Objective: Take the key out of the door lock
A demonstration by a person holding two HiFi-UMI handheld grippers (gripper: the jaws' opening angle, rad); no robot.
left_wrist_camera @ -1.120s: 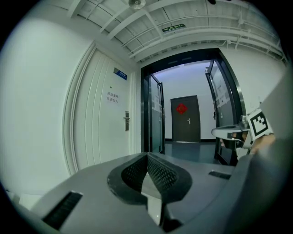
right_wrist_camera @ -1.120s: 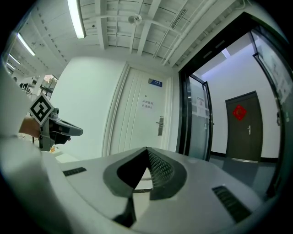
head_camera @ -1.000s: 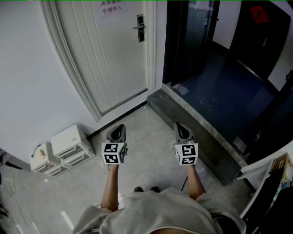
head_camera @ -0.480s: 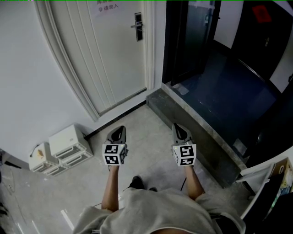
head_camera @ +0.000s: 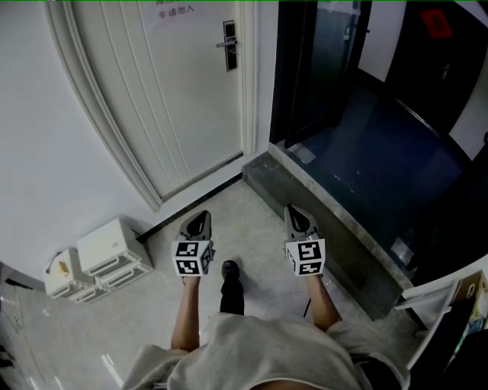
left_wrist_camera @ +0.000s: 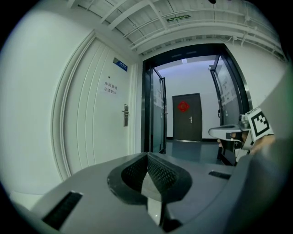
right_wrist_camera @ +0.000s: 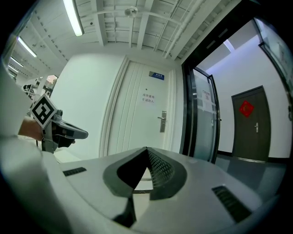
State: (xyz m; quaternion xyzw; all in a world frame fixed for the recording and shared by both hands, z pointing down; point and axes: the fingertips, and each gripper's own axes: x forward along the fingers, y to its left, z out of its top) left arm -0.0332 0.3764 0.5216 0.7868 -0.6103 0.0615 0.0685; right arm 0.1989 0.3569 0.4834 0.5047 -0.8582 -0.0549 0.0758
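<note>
Bare floor [head_camera: 229, 206] runs open from the left tool [head_camera: 203, 215] and right tool [head_camera: 294, 211] to the white door [head_camera: 191, 99], and the space before its lock plate [head_camera: 229, 46] is free. White boxes [head_camera: 107, 255] line the wall [head_camera: 46, 152] on the left. On the right, a raised grey stone sill [head_camera: 320, 206] and the dark glass-door frame [head_camera: 293, 68] hem the way. A shoe [head_camera: 230, 270] rests just behind the tools.

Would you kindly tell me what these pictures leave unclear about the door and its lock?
- Key: not discernible; the lock is too small in every view.
- Door sign: cut off by the top edge in the head view; its print is too small in both gripper views.
</note>
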